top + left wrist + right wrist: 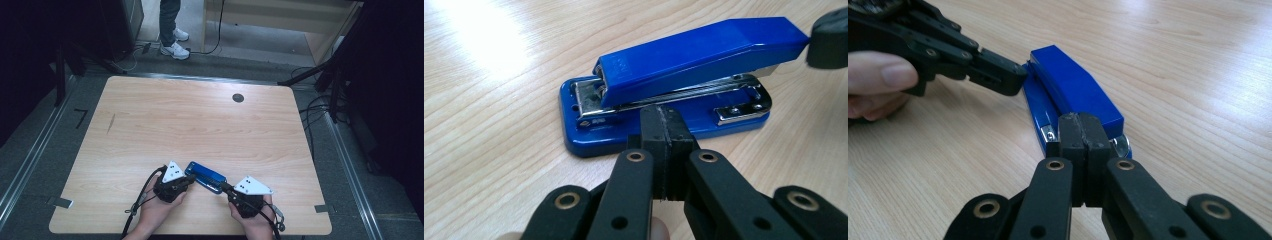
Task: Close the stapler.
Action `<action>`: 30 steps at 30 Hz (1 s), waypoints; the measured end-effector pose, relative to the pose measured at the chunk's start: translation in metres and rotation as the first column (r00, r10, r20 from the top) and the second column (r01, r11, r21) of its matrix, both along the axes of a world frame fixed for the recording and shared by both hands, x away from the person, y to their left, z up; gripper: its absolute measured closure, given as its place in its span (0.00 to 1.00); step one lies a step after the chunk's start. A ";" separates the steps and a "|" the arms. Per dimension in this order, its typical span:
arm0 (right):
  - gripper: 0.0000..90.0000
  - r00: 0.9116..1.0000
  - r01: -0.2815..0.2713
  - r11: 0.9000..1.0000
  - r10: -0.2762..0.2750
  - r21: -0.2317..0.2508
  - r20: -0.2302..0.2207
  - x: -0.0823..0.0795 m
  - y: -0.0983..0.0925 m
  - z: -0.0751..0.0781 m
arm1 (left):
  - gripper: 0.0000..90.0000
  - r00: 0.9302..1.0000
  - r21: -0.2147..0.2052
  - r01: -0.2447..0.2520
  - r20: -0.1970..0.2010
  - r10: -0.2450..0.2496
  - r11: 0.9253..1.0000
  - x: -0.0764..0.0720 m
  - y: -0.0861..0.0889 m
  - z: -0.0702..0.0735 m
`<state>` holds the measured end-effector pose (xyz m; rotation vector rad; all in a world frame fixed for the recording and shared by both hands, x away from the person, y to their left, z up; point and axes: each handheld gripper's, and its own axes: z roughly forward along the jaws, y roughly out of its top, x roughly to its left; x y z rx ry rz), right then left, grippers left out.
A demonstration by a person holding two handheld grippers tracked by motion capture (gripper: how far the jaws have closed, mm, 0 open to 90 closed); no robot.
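A blue stapler (205, 177) lies flat on the wooden table near its front edge. In the left gripper view the stapler (684, 60) lies crosswise, its metal staple rail showing under the raised blue arm. My left gripper (190, 178) is shut with nothing between its jaws, its tip (663, 120) at the side of the stapler's base near the hinge end. My right gripper (223, 187) is shut too and holds nothing. Its tip (1080, 127) sits at the stapler's (1073, 87) nose end. The left gripper (998, 72) meets the far end there.
The table (200, 125) has a round cable hole (238, 98) at the back right and a dark streak (111, 123) at the left. A person's legs in white shoes (175, 47) stand beyond the far edge. Cables (315, 107) lie on the floor to the right.
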<state>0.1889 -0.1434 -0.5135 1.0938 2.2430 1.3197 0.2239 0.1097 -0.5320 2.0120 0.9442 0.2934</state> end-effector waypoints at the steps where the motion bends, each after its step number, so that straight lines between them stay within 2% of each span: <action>1: 1.00 1.000 -0.003 1.000 0.003 -0.005 0.000 0.000 0.001 -0.001 | 0.97 1.000 -0.015 0.001 0.000 -0.001 1.000 -0.001 0.002 0.001; 2: 1.00 1.000 -0.005 1.000 0.005 -0.006 -0.003 0.000 0.001 -0.002 | 0.91 1.000 -0.026 0.007 0.008 -0.007 1.000 -0.002 0.004 0.002; 3: 1.00 1.000 -0.006 1.000 0.006 -0.008 -0.007 -0.001 0.002 -0.003 | 0.89 1.000 -0.033 0.011 0.023 -0.011 0.999 -0.004 0.005 0.003; 5: 1.00 1.000 -0.010 1.000 0.010 -0.005 -0.008 0.000 0.002 -0.004 | 0.85 0.998 -0.010 0.010 0.058 -0.009 1.000 -0.008 0.009 0.004; 9: 1.00 1.000 -0.010 1.000 0.010 -0.007 -0.007 0.001 0.003 -0.005 | 0.71 0.995 -0.030 0.000 0.096 0.003 1.000 -0.014 0.022 0.007; 12: 1.00 1.000 -0.016 1.000 0.015 -0.011 -0.008 0.002 0.004 -0.007 | 0.57 0.992 -0.049 -0.002 0.128 0.009 0.999 -0.017 0.039 0.011; 14: 1.00 1.000 -0.018 1.000 0.018 -0.016 -0.004 0.002 0.005 -0.008 | 0.47 0.988 -0.053 -0.027 0.149 0.035 0.998 -0.018 0.051 0.014; 15: 1.00 1.000 -0.018 1.000 0.018 -0.015 -0.004 0.003 0.005 -0.008 | 0.43 0.987 -0.063 -0.045 0.150 0.054 0.997 -0.018 0.058 0.015; 17: 1.00 1.000 -0.018 1.000 0.018 -0.011 -0.009 0.004 0.005 -0.009 | 0.40 0.987 -0.085 -0.076 0.134 0.087 0.993 -0.017 0.069 0.017; 19: 1.00 1.000 -0.018 1.000 0.018 -0.009 -0.009 0.005 0.005 -0.009 | 0.35 0.984 -0.106 -0.115 0.121 0.128 0.988 -0.017 0.082 0.018; 24: 1.00 1.000 -0.015 1.000 0.015 0.002 -0.015 0.007 0.003 -0.010 | 0.30 0.976 -0.112 -0.182 0.099 0.193 0.977 -0.020 0.107 0.015; 27: 1.00 1.000 -0.012 1.000 0.012 0.005 -0.013 0.009 0.002 -0.011 | 0.22 0.968 -0.094 -0.225 0.089 0.233 0.970 -0.023 0.120 0.014; 30: 1.00 1.000 -0.009 1.000 0.009 0.009 -0.015 0.011 0.001 -0.011 | 0.17 0.957 -0.089 -0.271 0.080 0.278 0.959 -0.026 0.134 0.014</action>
